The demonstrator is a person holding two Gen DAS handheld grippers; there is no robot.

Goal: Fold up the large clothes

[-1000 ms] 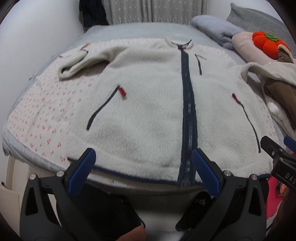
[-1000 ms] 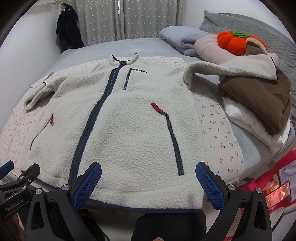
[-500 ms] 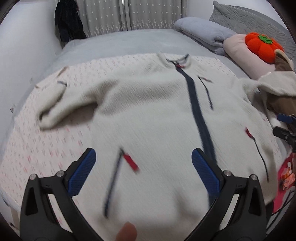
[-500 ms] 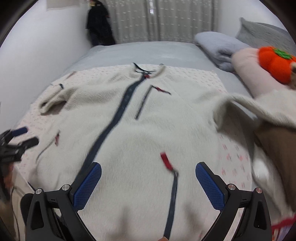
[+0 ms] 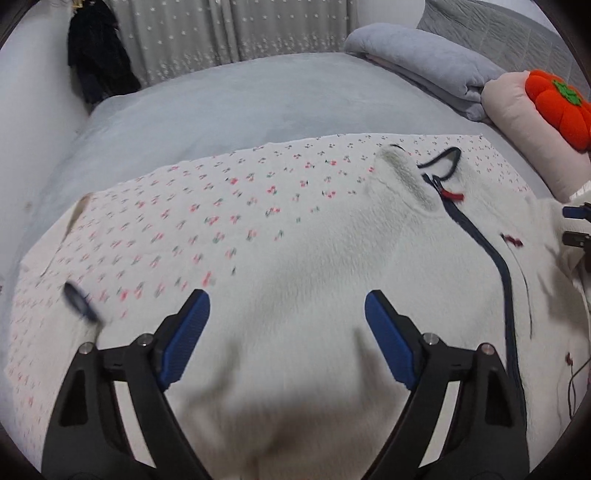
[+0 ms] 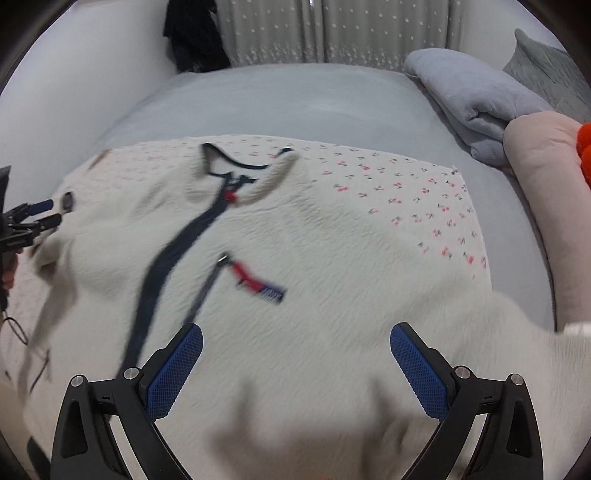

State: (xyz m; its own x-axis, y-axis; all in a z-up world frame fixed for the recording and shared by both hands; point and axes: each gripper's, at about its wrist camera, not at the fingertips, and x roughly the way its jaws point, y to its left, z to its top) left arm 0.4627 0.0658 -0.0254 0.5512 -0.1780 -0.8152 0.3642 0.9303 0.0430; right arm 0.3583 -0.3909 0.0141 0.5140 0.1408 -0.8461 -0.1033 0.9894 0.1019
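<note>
1. Nearest the left wrist camera, the left gripper [image 5: 286, 325] hangs over the cream fleece zip-up jacket [image 5: 332, 314], its blue-padded fingers [image 5: 186, 332] spread fairly wide; the jaws have just been closing a little, and nothing is pinched between them, only fleece lying below.
2. Nearest the right wrist camera, the right gripper [image 6: 295, 363] has its jaws wide apart above the same jacket [image 6: 314, 314], with no cloth caught between the blue pads [image 6: 419, 371].
3. At about 12 o'clock from the right gripper, a red zip pull with a dark tag [image 6: 255, 282] lies on the jacket's chest, motion-blurred.
4. Toward 10 o'clock from the right gripper, the dark navy front zipper [image 6: 173, 258] runs up to the collar [image 6: 240, 166], which lies open and flat.
5. At 9 o'clock in the right view the left gripper's tips [image 6: 33, 218] sit beside the jacket's sleeve edge.
6. At 3 o'clock in the left view the right gripper's tips [image 5: 576, 225] show at the frame edge.
7. Under the jacket lies a white quilted mat printed with small red cherries [image 5: 184, 221], bare toward 10 o'clock in the left view.
8. Beneath that is a grey bed cover [image 5: 240, 107].
9. Toward 2 o'clock rest a folded grey blanket [image 5: 424, 66], a pale pink cushion [image 5: 524, 129] and an orange pumpkin-shaped plush [image 5: 561, 103].
10. Farthest, at 12 o'clock, hang grey star-patterned curtains [image 6: 369, 29], with a black garment [image 6: 195, 37] hanging at 11 o'clock.
</note>
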